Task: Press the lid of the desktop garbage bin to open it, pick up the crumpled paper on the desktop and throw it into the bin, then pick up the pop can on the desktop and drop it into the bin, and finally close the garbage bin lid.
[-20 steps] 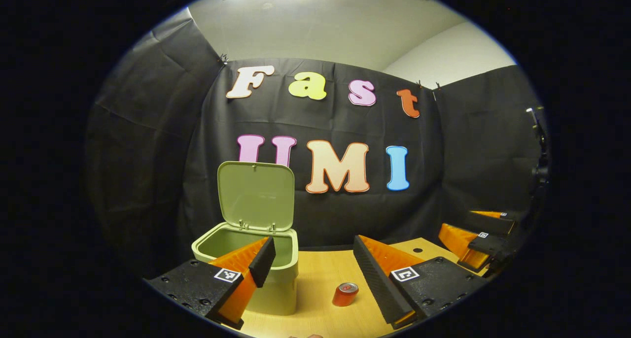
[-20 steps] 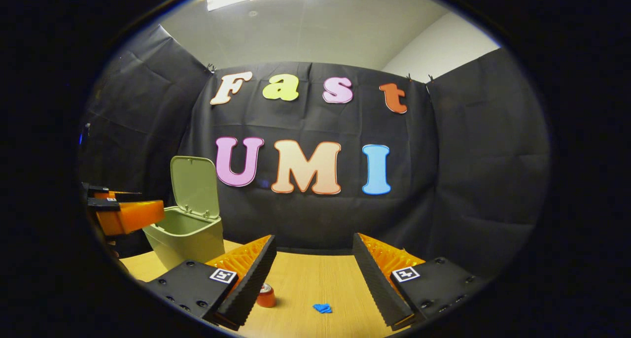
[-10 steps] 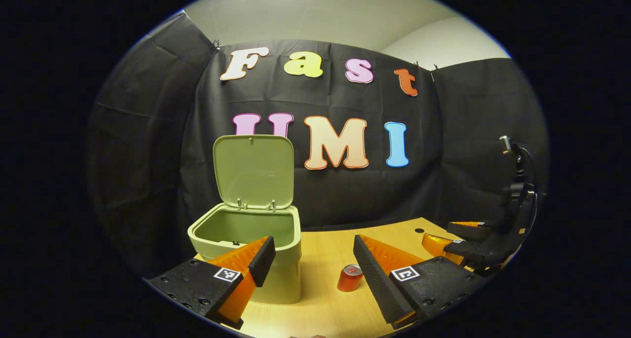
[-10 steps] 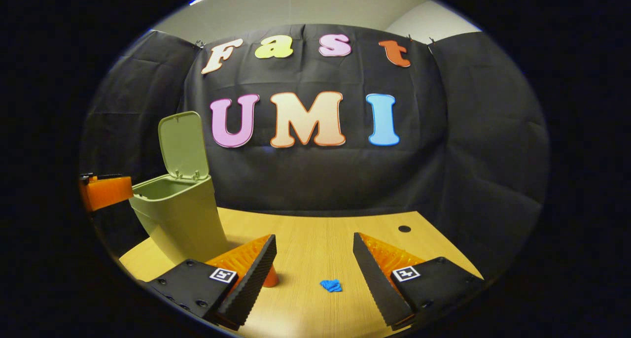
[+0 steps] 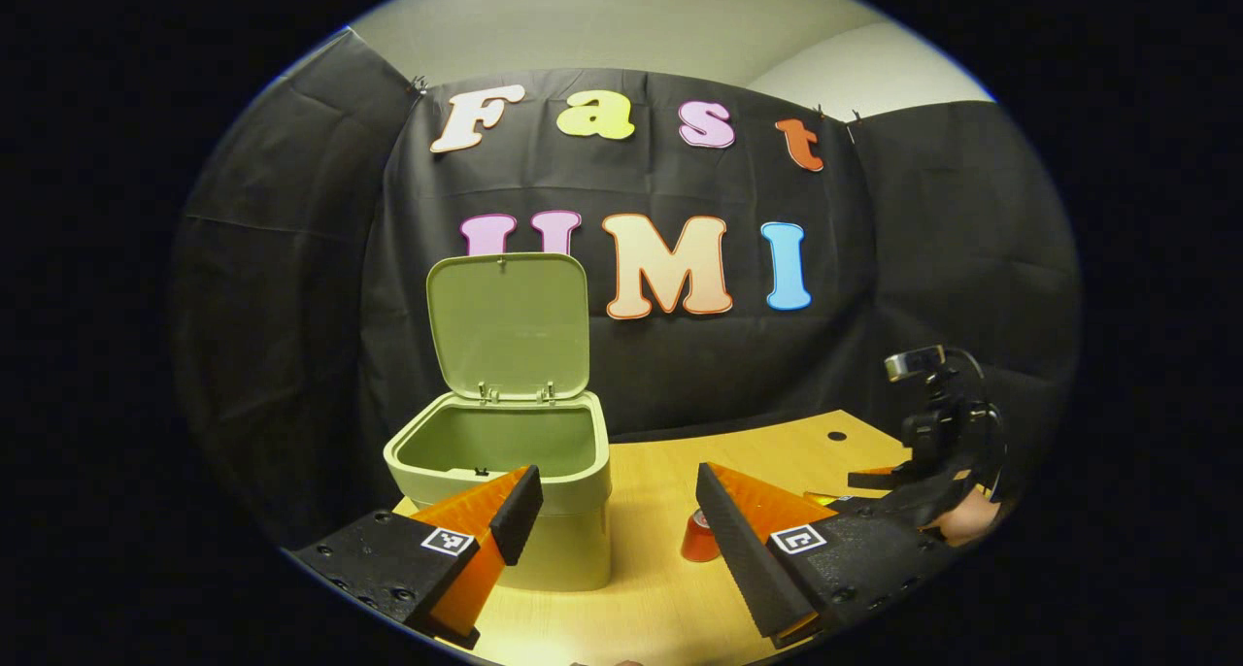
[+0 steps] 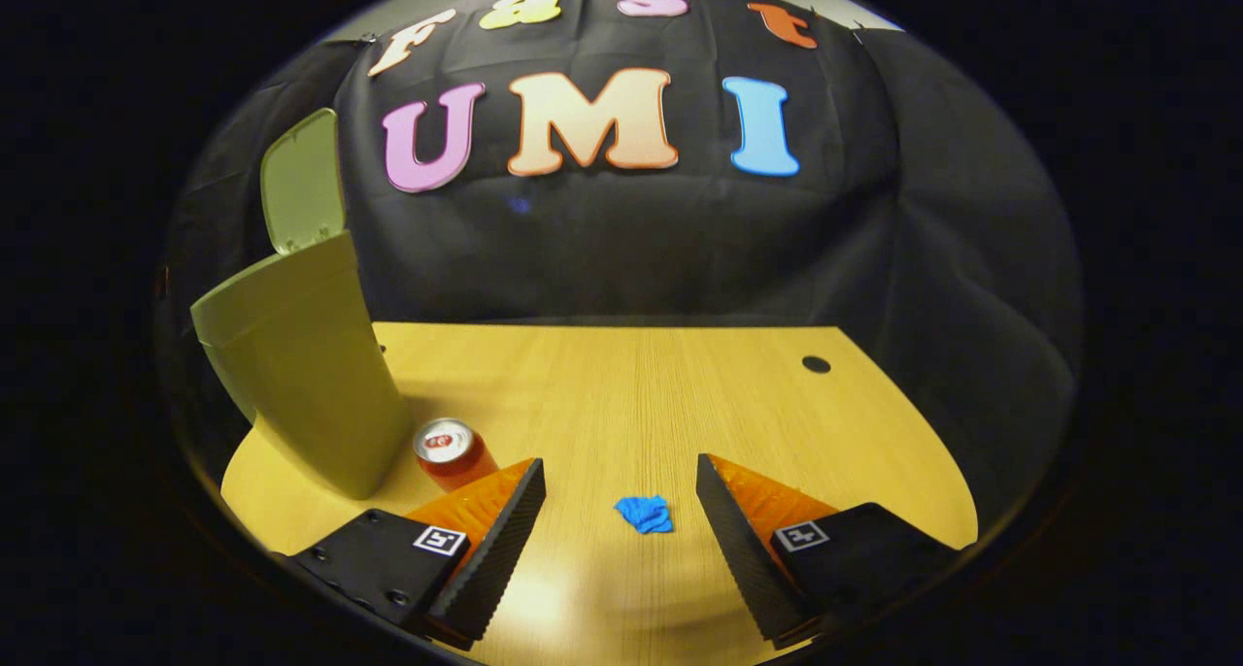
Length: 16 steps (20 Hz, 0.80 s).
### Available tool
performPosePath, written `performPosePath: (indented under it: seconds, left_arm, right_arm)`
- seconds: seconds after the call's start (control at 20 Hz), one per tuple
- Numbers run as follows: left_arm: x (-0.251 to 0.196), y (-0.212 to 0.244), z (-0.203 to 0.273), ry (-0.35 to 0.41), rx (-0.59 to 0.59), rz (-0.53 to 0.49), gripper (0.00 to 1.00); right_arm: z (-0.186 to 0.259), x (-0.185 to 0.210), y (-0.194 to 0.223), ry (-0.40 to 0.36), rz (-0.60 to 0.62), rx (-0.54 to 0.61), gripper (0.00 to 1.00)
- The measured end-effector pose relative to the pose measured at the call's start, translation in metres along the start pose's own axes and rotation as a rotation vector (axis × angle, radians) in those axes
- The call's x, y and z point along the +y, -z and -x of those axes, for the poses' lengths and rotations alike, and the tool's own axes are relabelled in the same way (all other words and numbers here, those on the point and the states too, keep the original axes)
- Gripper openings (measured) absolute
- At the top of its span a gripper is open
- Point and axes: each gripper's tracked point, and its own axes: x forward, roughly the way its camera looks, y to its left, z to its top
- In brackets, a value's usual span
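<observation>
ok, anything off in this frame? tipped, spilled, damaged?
Nothing stands out. The bin is upright with its lid up, the pop can stands upright beside it, and the crumpled paper lies on the table between the open right gripper fingers.

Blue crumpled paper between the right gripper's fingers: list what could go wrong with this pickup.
1. The blue crumpled paper is small and lies low on the wooden desktop; the open right gripper may scrape the surface or close above it.
2. The red pop can stands upright close beside the gripper's left finger and the green plastic bin; a sideways drift could topple it.
</observation>
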Motion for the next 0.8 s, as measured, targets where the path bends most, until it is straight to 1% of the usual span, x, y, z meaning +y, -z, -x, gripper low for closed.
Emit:
performPosePath:
  seconds: [0.1,0.2,0.45,0.8]
  left_arm:
    - [0.0,-0.001,-0.001,0.002,0.002,-0.006,0.94]
    - [-0.001,0.001,-0.002,0.005,0.01,-0.009,0.94]
    - [0.002,0.005,-0.004,-0.005,0.023,-0.014,0.94]
    - [0.01,0.013,-0.003,-0.035,0.049,-0.014,0.95]
  right_arm:
    - [-0.017,0.003,0.013,-0.003,0.0,0.059,0.99]
    - [-0.025,-0.002,0.024,0.006,0.01,0.09,1.0]
    - [-0.061,-0.011,0.043,0.037,-0.029,0.193,0.99]
    - [-0.09,-0.01,0.071,0.027,-0.045,0.325,0.99]
